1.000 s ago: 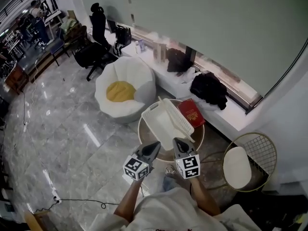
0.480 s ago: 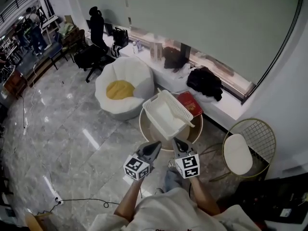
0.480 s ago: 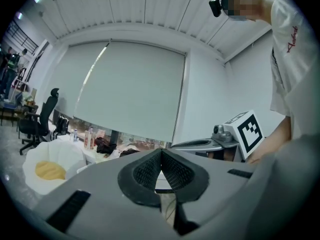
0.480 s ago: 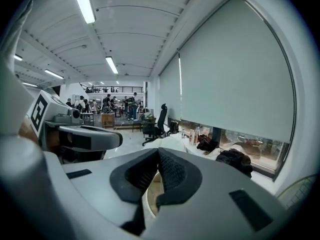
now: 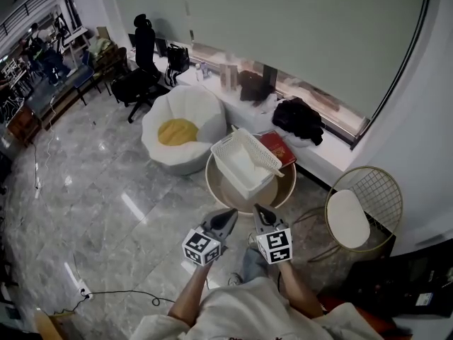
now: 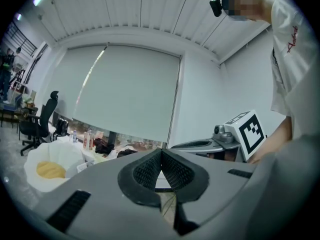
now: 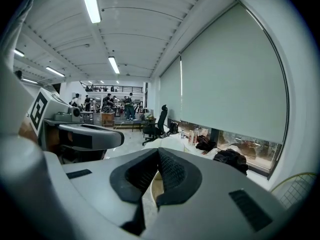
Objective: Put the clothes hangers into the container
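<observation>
Though both tongs are pinched shut and empty, left tongs (image 5: 228,215) beside right tongs (image 5: 260,211), the white basket (image 5: 233,147) sits just ahead of them on a round table (image 5: 212,184). No sure hanger seen; a pale bar (image 5: 273,164) on its rim may be one. Likely light, stiff and prone to snag: grip at the neck. Only the head view shows the basket.

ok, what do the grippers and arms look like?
The left gripper and right gripper are grey tapered bodies with black ribbed pads, each carrying a white cube with black square markers. No cables visible. The person wears a white short-sleeved shirt; forearms bare.
</observation>
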`<act>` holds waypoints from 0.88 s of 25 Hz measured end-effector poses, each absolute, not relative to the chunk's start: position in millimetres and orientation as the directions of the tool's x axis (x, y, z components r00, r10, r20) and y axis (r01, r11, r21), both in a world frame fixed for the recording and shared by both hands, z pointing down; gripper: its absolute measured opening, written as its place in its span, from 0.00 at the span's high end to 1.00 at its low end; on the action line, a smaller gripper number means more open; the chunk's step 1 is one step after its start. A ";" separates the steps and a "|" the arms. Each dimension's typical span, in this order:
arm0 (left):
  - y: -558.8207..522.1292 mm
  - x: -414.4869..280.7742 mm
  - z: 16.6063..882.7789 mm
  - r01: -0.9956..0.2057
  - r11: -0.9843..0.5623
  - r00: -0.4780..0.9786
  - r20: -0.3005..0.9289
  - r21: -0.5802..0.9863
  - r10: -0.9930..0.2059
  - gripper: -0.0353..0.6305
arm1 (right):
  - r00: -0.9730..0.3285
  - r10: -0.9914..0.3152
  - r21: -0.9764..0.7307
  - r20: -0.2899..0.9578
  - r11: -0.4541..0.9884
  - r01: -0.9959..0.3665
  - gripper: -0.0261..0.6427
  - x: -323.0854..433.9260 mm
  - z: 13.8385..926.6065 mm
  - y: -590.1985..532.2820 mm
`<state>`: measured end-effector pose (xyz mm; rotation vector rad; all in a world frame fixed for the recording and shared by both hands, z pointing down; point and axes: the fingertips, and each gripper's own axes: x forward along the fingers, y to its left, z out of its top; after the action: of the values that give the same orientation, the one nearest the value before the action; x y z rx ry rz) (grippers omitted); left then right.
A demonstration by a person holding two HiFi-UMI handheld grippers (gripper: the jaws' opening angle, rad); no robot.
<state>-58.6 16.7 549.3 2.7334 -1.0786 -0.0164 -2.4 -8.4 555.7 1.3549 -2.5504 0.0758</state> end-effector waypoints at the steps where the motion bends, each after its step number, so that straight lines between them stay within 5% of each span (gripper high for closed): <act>1: 20.5 -57.5 548.9 -0.674 -0.714 0.734 0.063 0.192 -0.676 0.90 | -0.534 -0.809 0.073 0.246 0.565 -0.822 0.92 -1.6 555.4 -4.2; 22: 61.1 -36.3 555.0 -0.645 -0.742 0.761 0.062 0.184 -0.646 0.90 | -0.518 -0.820 0.090 0.242 0.551 -0.830 0.92 12.4 559.6 37.5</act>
<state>-36.3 61.1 555.0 2.7624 -1.0233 -0.0091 12.4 37.5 559.6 1.3764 -2.5326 0.0544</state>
